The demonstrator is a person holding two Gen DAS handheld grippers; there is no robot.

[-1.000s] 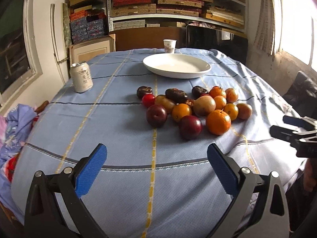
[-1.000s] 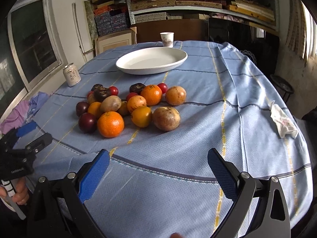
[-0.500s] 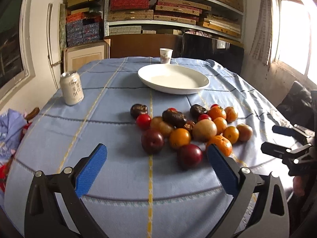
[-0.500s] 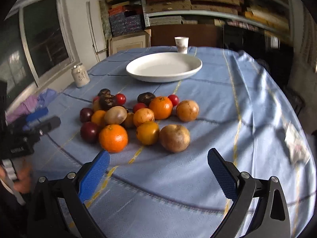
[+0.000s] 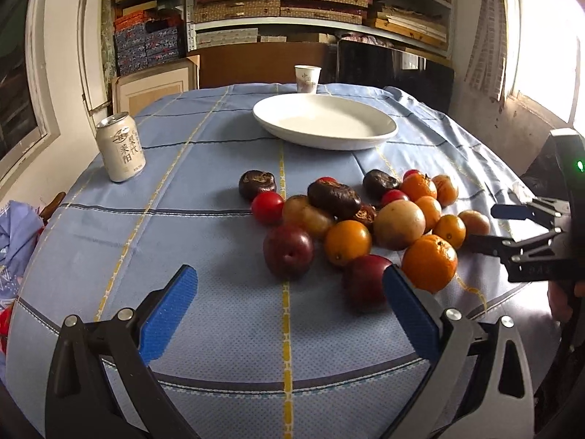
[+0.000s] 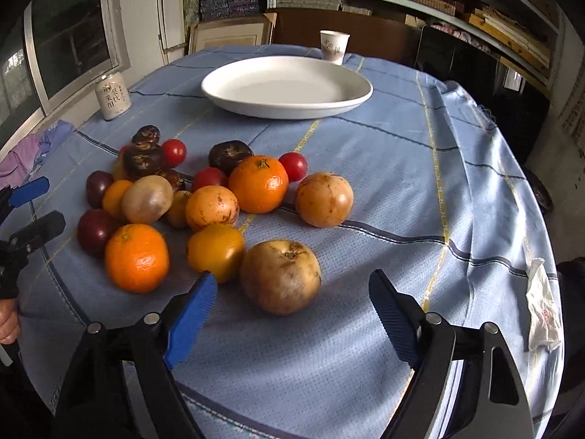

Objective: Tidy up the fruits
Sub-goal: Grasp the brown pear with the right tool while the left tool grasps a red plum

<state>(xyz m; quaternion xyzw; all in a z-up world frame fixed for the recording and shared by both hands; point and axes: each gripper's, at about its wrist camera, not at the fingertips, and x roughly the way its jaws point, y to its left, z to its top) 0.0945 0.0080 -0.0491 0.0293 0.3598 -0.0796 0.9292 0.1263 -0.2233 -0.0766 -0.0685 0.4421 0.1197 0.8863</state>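
A pile of fruit lies on the blue checked tablecloth (image 5: 219, 329): oranges (image 5: 429, 261), dark red plums (image 5: 288, 250), small red tomatoes (image 5: 267, 207) and wrinkled dark fruits (image 5: 333, 197). Behind it stands an empty white plate (image 5: 325, 120), also seen as plate (image 6: 285, 86). My left gripper (image 5: 289, 307) is open just short of the plums, its right pad beside one plum (image 5: 365, 285). My right gripper (image 6: 292, 311) has its jaws closing; a brownish round fruit (image 6: 281, 276) sits between its fingertips, untouched by the pads. An orange (image 6: 137, 258) lies to its left.
A white drink can (image 5: 120, 148) stands at the left and a paper cup (image 5: 307, 78) behind the plate. A crumpled tissue (image 6: 541, 311) lies near the right table edge. Shelves of boxes fill the back wall. The other gripper (image 6: 25, 208) shows at the left edge.
Both grippers have come closer to the fruit pile. The right gripper's jaws have narrowed and the brownish fruit now sits between its tips.
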